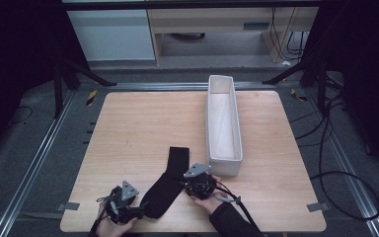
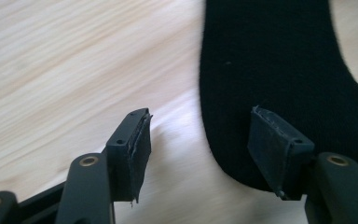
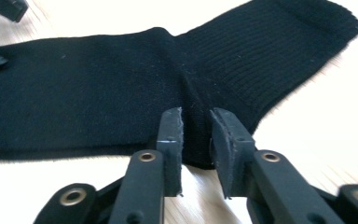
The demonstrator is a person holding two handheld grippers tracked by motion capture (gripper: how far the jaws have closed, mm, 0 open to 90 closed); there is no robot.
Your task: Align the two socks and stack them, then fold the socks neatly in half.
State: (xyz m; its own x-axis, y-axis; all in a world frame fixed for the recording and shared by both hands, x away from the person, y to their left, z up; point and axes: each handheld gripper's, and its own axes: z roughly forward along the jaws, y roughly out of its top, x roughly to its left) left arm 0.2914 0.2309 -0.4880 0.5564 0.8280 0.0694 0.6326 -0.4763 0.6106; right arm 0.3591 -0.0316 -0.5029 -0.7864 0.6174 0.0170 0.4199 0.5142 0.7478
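claws: black, brass screws | grey three-cornered plates | dark sleeve

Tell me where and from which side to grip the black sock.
Probably grip the black sock at its bend, where the fabric puckers into a ridge that jaws can pinch, coming in low from the near-right edge as the right gripper does. Elsewhere it lies flat on the table. The left gripper stands open at the toe end.
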